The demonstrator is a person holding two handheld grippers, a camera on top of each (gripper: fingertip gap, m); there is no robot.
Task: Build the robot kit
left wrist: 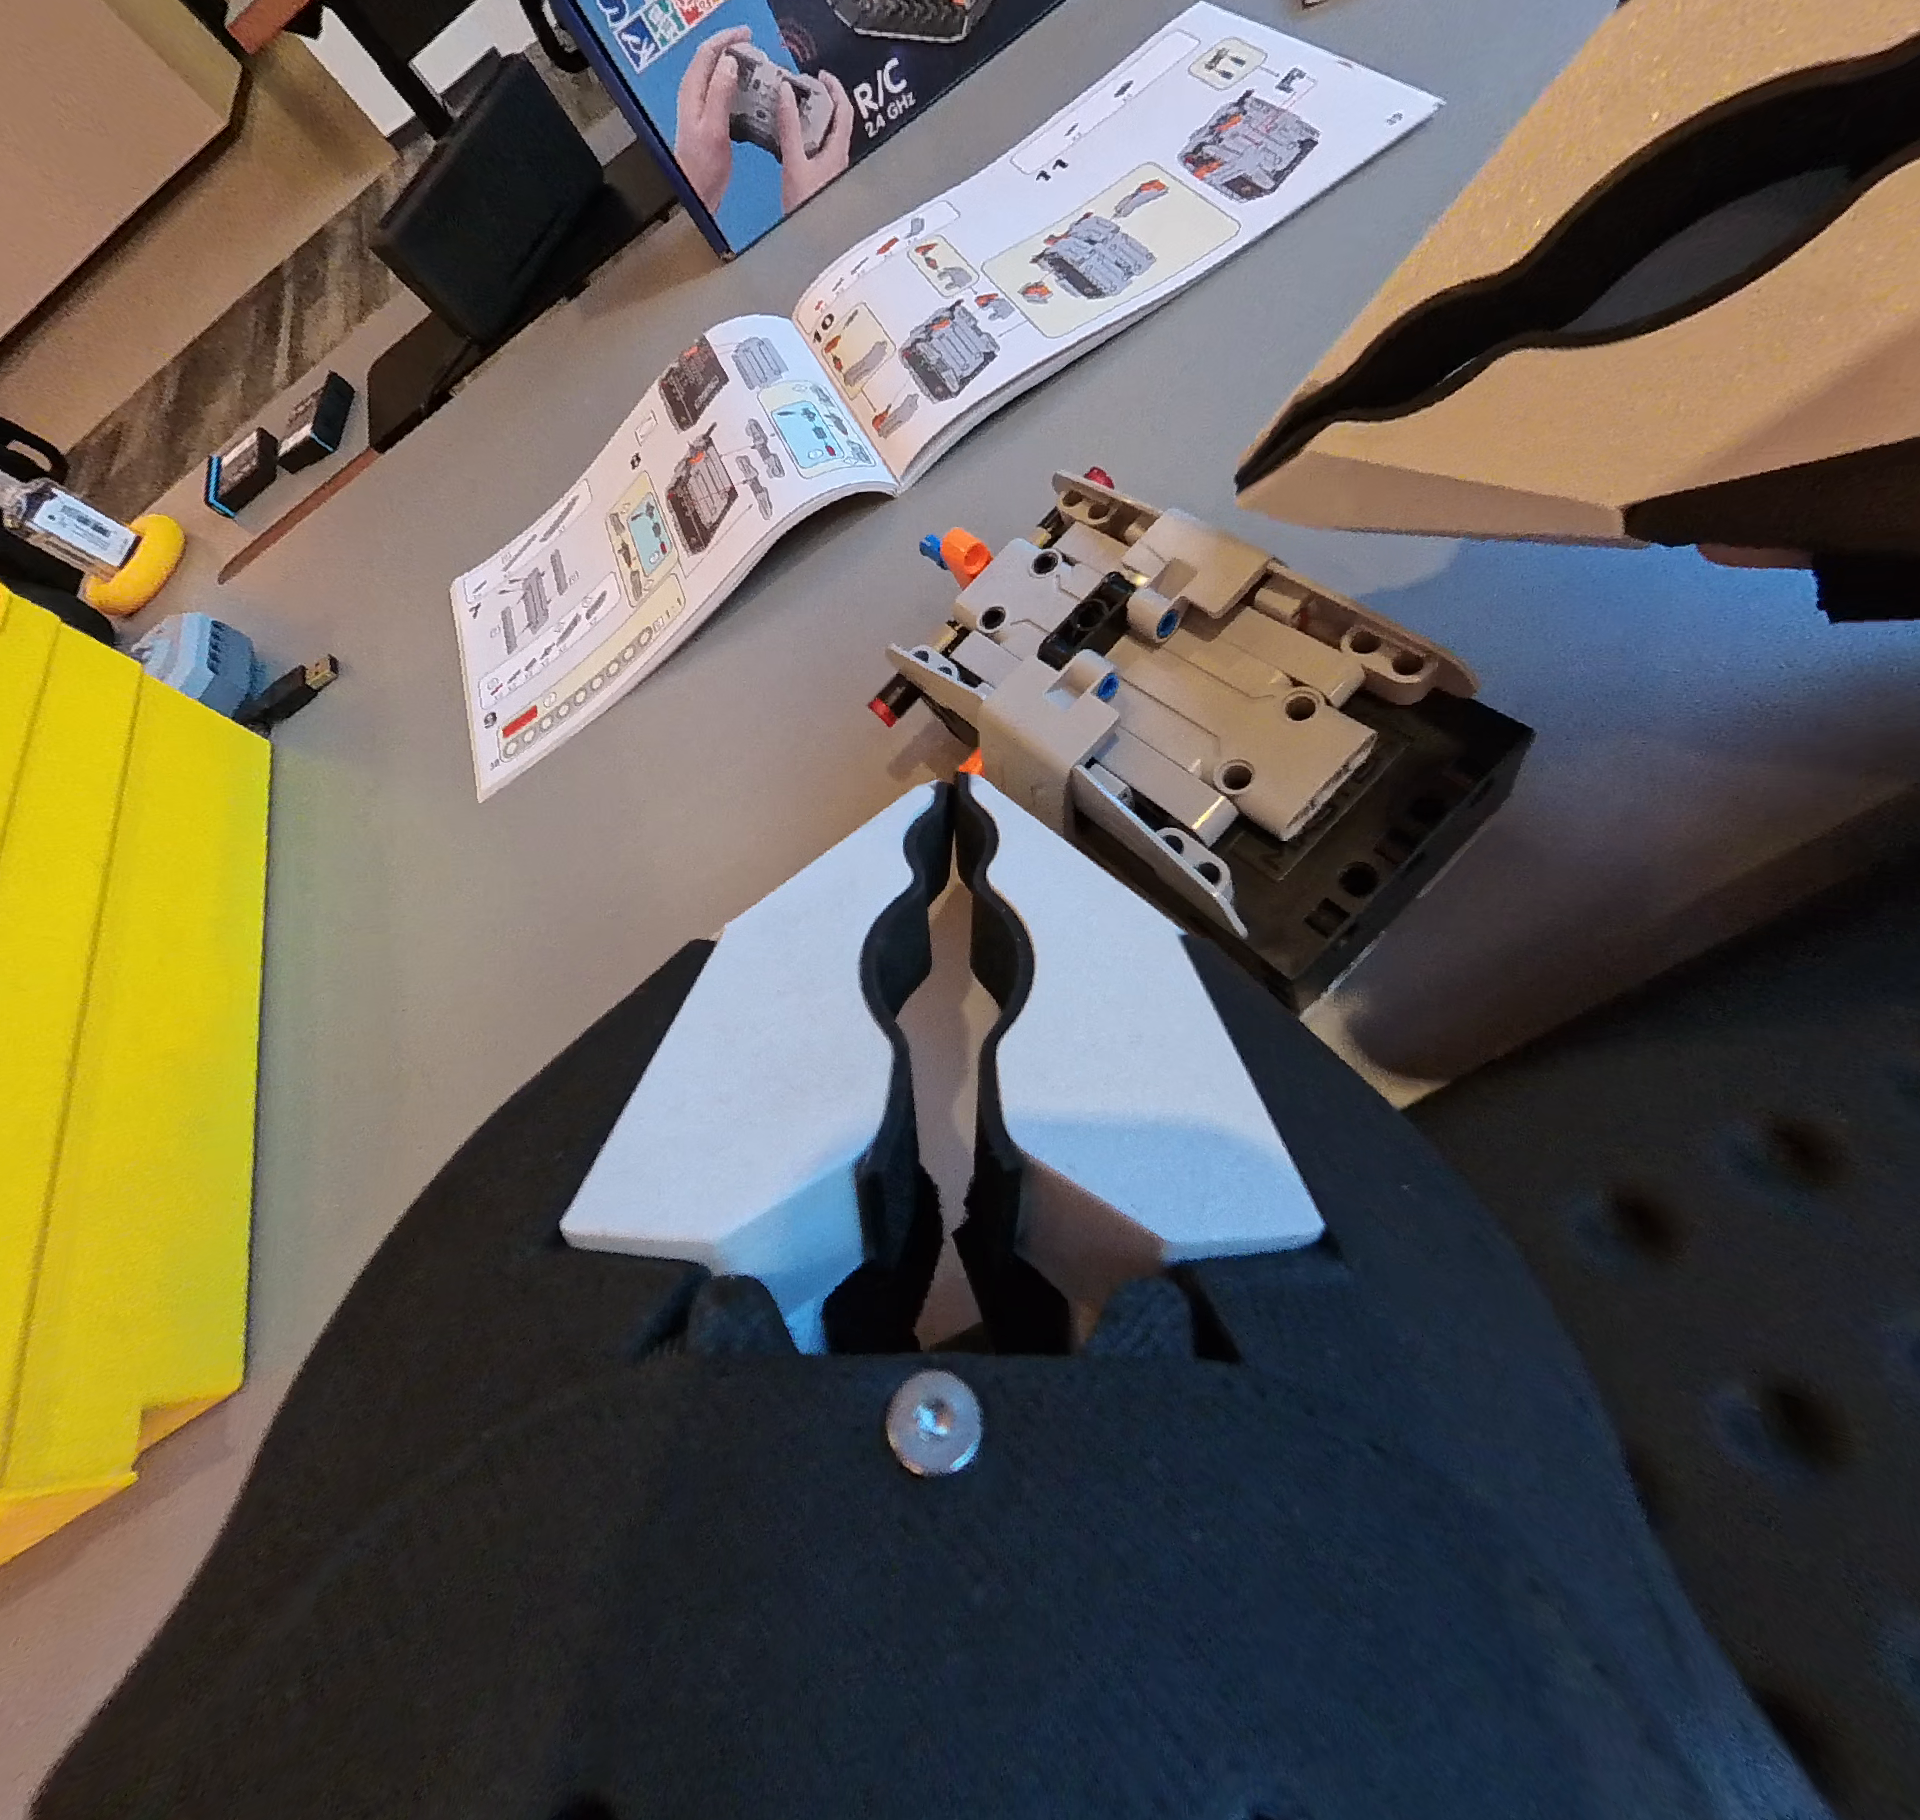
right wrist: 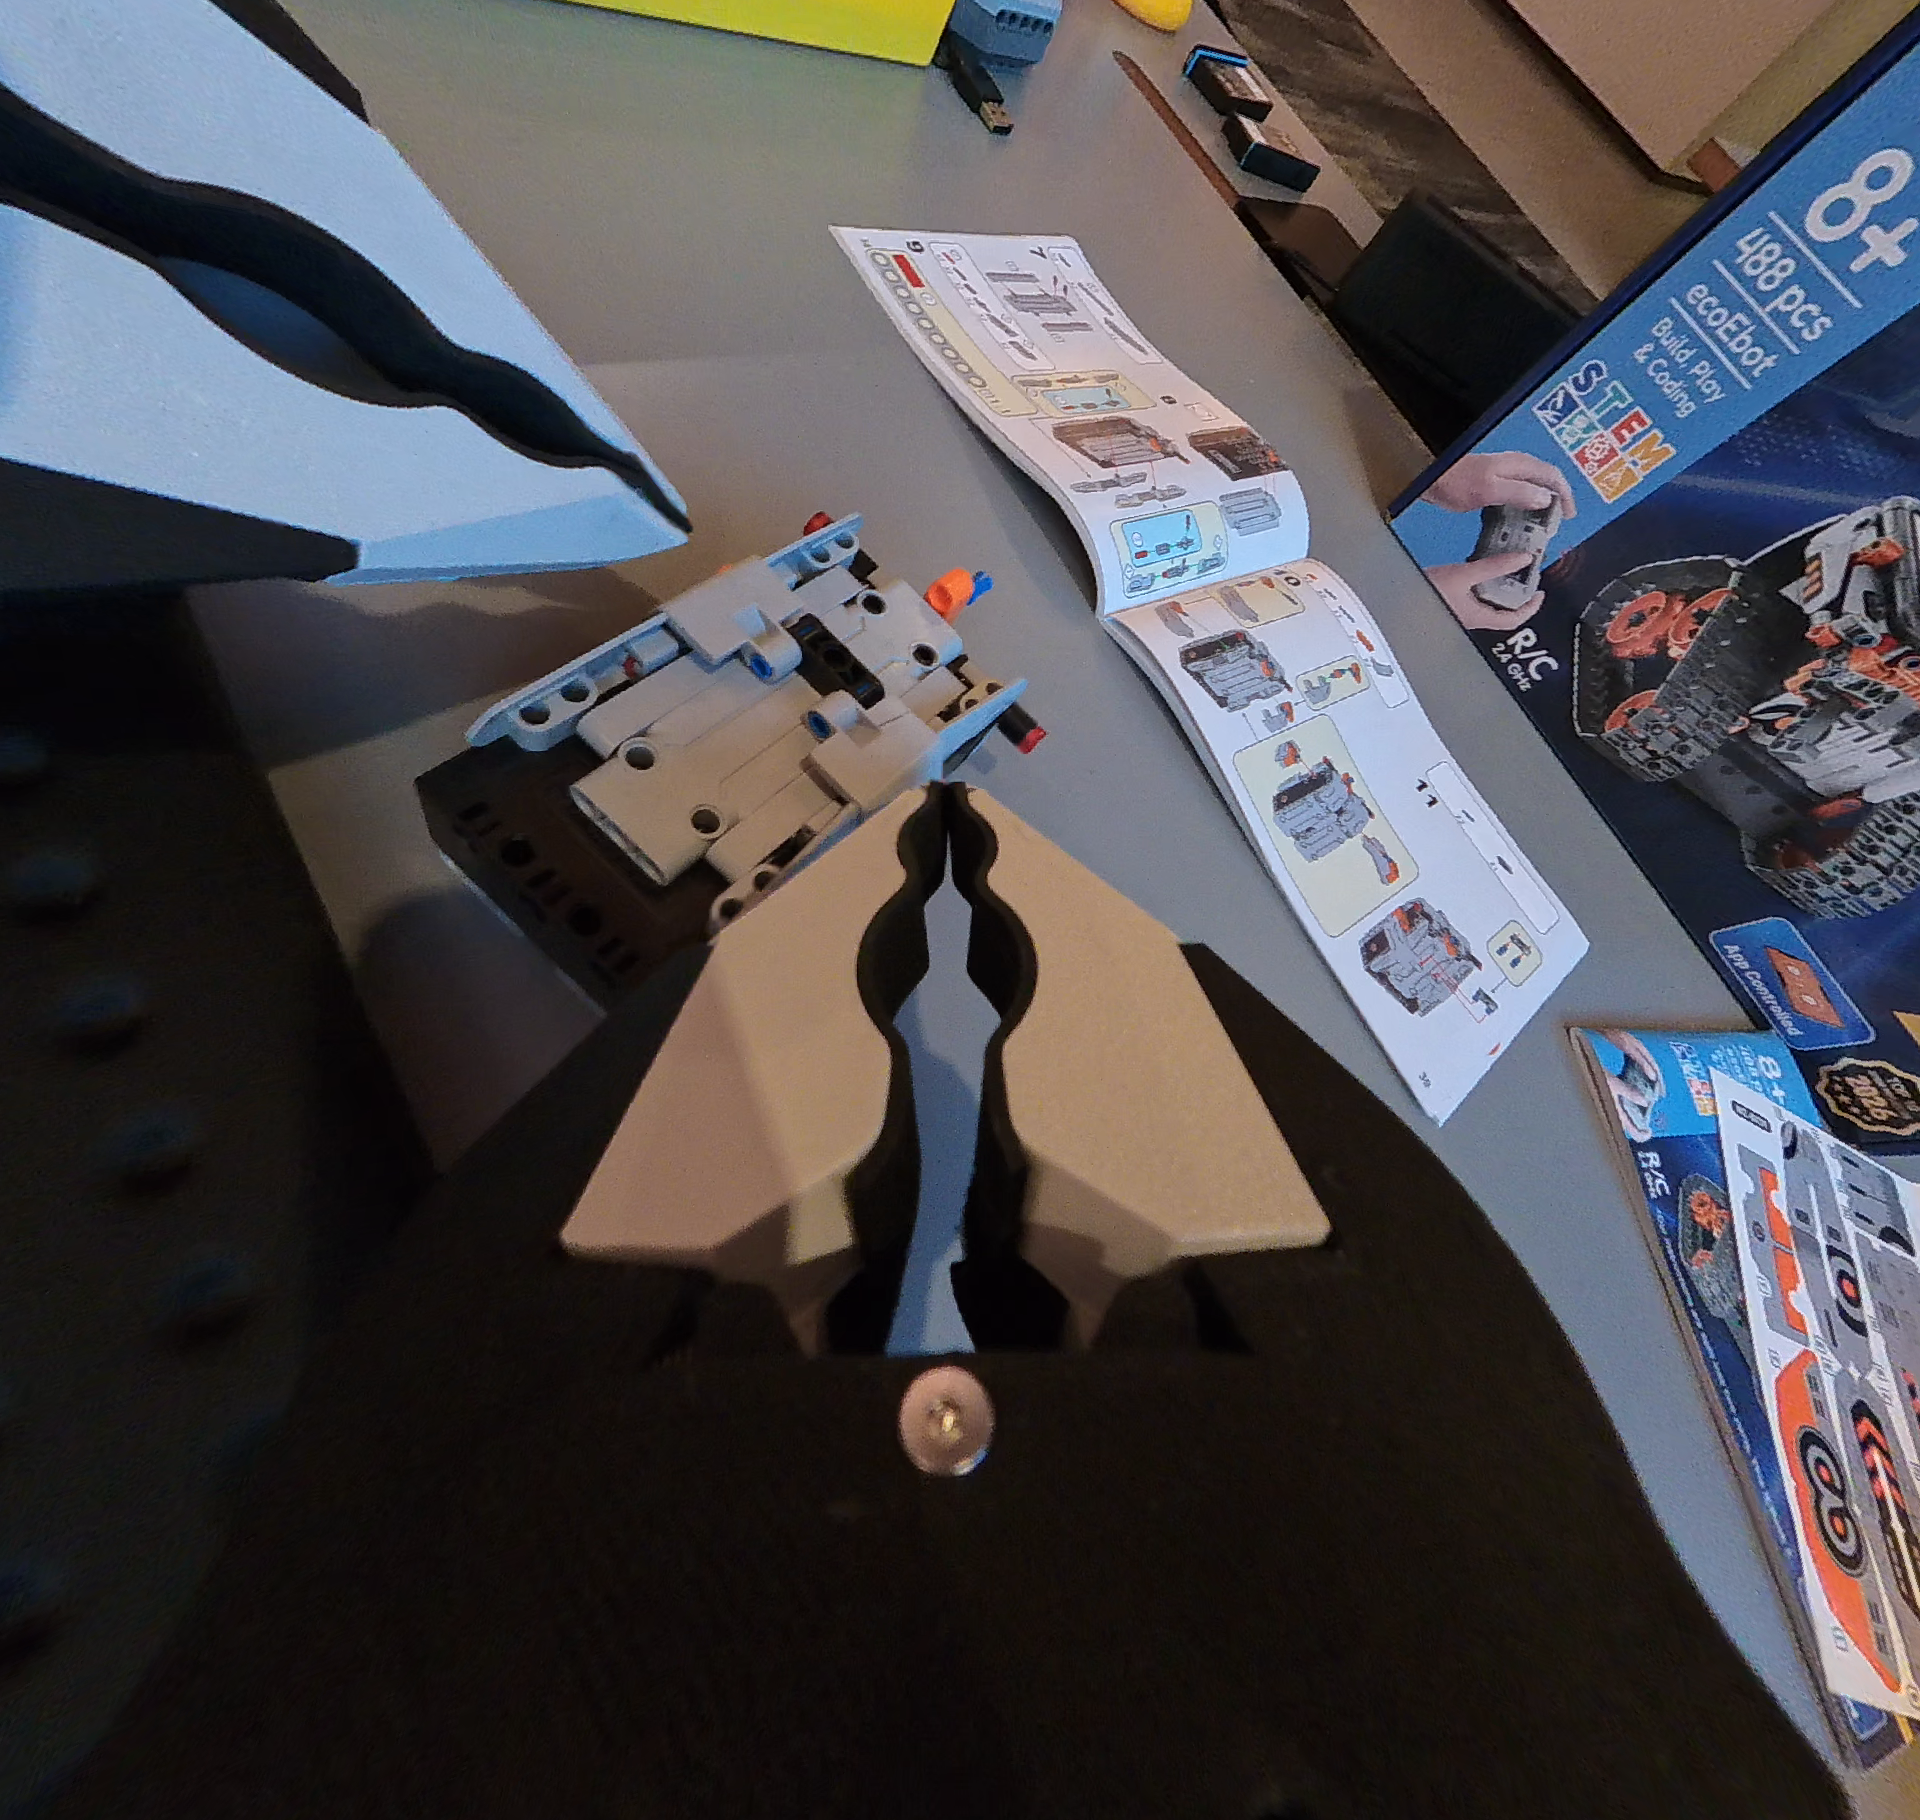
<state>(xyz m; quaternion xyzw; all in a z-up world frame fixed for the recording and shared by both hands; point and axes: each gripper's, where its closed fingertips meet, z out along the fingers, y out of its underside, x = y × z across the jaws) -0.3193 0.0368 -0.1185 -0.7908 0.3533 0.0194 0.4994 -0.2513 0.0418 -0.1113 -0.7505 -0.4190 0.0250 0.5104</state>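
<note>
Grey bench (left wrist: 395,918) carries an open instruction booklet (left wrist: 831,399) beside a half-built brick model (left wrist: 1174,700); left gripper (left wrist: 954,802) and right gripper (right wrist: 948,802) flank it, fingertips pressed together, holding nothing.

A grey table (left wrist: 644,939) fills the left wrist view. An open instruction booklet (left wrist: 935,368) lies at 12 o'clock, with a blue and black toy box (left wrist: 727,56) standing beyond it. A yellow bin (left wrist: 104,1043) sits at 9 o'clock. Just past its far corner, near 10 o'clock, are a grey block (left wrist: 197,653) and a black USB plug (left wrist: 301,684), then a yellow ring (left wrist: 135,565) and two small black boxes (left wrist: 281,445) at the table's edge. In the right wrist view, at 4 o'clock, a sticker sheet (right wrist: 1839,1407) lies on a second, closed booklet (right wrist: 1662,1147).
</note>
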